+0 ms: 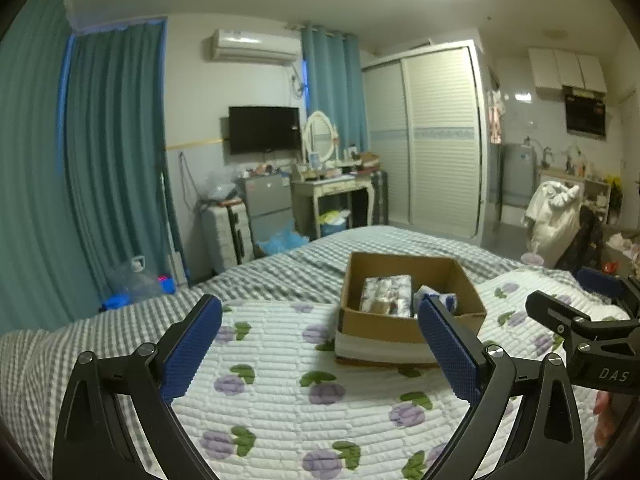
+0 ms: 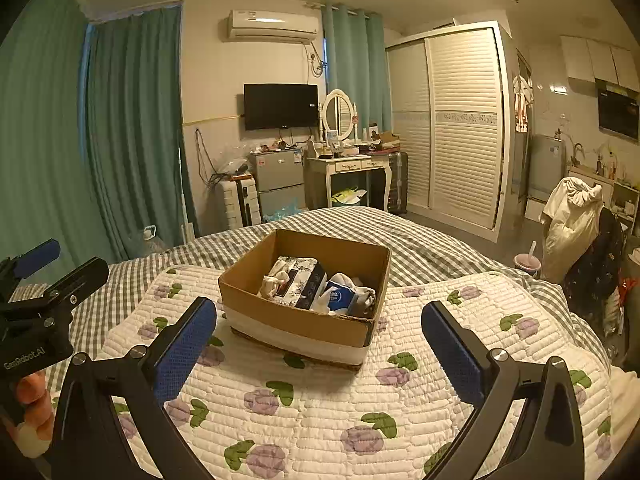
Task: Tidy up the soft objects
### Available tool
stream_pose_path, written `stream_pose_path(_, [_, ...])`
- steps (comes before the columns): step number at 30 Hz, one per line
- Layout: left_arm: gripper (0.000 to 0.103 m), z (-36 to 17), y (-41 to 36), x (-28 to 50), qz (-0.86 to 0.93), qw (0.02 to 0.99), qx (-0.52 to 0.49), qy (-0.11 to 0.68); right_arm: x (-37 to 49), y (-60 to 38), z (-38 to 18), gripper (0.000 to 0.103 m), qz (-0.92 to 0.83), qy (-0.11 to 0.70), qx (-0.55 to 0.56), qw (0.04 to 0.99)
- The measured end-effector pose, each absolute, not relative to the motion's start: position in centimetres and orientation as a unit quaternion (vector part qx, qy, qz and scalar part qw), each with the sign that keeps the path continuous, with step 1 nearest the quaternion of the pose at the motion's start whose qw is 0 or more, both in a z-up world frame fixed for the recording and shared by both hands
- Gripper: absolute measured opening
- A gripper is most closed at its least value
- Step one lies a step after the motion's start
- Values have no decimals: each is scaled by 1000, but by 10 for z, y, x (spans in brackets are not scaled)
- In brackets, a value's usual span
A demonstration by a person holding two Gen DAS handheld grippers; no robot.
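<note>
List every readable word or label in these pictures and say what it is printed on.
"DAS": on the right hand-held gripper body, seen from the left wrist.
"GenRobot.AI": on the left hand-held gripper body, seen from the right wrist.
Print on the packs in the cardboard box and the air conditioner: too small to read.

You saw a brown cardboard box (image 2: 304,316) on a white quilt (image 2: 328,408) patterned with purple flowers and green leaves, over a grey-and-white checked sheet (image 2: 420,240); your gripper pads (image 2: 184,352) were blue.
</note>
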State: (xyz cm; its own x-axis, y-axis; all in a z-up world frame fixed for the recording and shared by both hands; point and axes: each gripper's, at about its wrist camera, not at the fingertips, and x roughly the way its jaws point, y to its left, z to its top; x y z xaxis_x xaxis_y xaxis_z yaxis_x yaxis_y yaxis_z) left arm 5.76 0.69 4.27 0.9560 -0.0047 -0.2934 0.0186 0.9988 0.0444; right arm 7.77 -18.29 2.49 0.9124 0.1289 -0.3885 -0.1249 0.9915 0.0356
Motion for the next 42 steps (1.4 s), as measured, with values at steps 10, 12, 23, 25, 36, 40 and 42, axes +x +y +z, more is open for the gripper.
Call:
stream_pose_path(10, [100, 40, 6, 60, -9, 988, 25, 155, 74, -178, 26, 103, 65, 196, 1, 979])
stream_pose_path(12, [100, 39, 7, 61, -8, 987, 23, 156, 75, -179, 27, 103, 65, 197, 3, 978])
stream_pose_path(23, [100, 38, 10, 59, -10, 987, 15, 157, 75, -179, 27, 103, 62, 197, 7, 978])
stream_pose_path(25, [100, 39, 10, 60, -9, 988, 16, 156, 75, -179, 27, 103, 64, 199, 7, 978])
stream_pose_path(36, [100, 38, 12, 61, -11, 987, 14, 160, 75, -178, 28, 103, 63, 197, 7, 978])
stream_pose_path(40, [100, 37, 13, 62, -10, 987, 12, 163, 76, -175, 27, 103, 64, 201, 5, 977])
stream_pose_path(42, [100, 37, 13, 61, -11, 987, 12, 162, 76, -175, 27, 103, 64, 202, 7, 977])
